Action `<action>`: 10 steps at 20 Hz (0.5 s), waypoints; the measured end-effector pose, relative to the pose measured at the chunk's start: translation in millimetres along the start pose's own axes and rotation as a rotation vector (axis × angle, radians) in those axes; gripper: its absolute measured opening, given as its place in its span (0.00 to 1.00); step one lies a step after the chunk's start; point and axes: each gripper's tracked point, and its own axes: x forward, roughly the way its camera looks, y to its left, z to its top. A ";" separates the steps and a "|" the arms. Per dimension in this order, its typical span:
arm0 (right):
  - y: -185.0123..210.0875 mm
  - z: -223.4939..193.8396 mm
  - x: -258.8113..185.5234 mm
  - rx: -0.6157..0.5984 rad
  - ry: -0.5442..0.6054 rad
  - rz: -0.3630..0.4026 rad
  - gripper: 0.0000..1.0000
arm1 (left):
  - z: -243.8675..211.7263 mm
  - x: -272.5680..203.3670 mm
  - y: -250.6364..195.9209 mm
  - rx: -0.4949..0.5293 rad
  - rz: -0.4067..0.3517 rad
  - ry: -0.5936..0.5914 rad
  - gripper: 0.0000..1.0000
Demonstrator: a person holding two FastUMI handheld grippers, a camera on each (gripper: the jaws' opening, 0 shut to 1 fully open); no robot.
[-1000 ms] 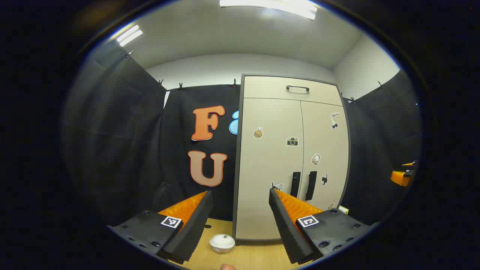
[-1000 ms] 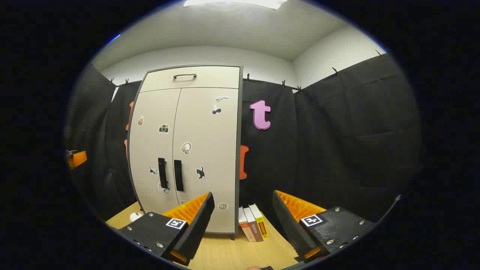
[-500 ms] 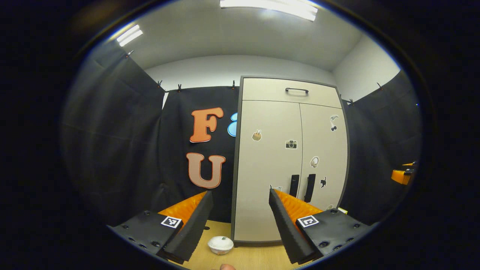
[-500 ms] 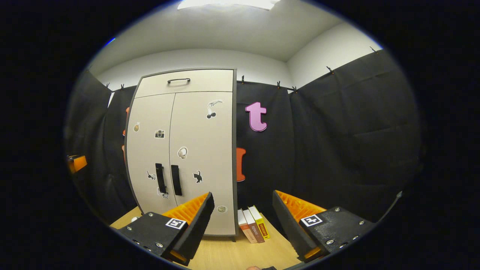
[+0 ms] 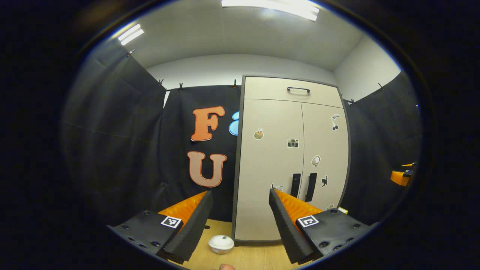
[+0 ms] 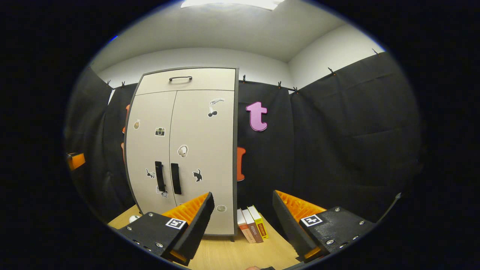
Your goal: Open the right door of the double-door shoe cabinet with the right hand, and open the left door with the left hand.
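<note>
A tall beige shoe cabinet (image 5: 270,157) (image 6: 202,150) with a dark frame stands on the wooden floor, both doors closed. Two black vertical handles sit side by side low at the centre seam: the left door handle (image 5: 295,185) (image 6: 159,176) and the right door handle (image 5: 311,186) (image 6: 175,178). A drawer with a black handle (image 5: 298,89) (image 6: 180,78) tops the cabinet. My left gripper (image 5: 240,221) is open, well short of the cabinet, nothing between its fingers. My right gripper (image 6: 243,223) is open too, aimed right of the cabinet. The other gripper shows far off at the view edge (image 5: 400,177) (image 6: 76,160).
A small white bowl (image 5: 221,243) lies on the floor by the cabinet's left front corner. Three books (image 6: 252,228) lean against the wall right of the cabinet. Black cloth walls enclose the booth on all sides.
Both views wobble slightly; the cabinet shifts a little in each frame. Both grippers stay open and the doors stay closed.
</note>
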 end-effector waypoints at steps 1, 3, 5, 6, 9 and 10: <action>3.2 -0.8 1.2 -0.003 -0.001 0.004 0.95 | -0.1 0.2 1.7 0.002 0.004 -0.001 0.96; 10.7 -2.0 6.8 -0.006 -0.008 0.018 0.95 | -0.2 -0.1 4.3 0.004 0.011 -0.001 0.96; 17.8 -7.9 15.5 -0.008 0.001 0.028 0.95 | -0.3 -1.1 6.4 0.003 0.014 -0.003 0.96; 21.2 -10.7 20.6 -0.007 0.007 0.030 0.95 | 0.4 -0.9 7.9 0.003 0.017 -0.004 0.96; 37.5 -16.5 37.8 0.006 0.020 0.050 0.95 | 0.5 -3.4 15.9 0.011 0.034 -0.010 0.97; 44.0 -16.9 43.4 0.010 0.017 0.058 0.95 | 1.0 -4.5 19.5 0.013 0.041 -0.012 0.97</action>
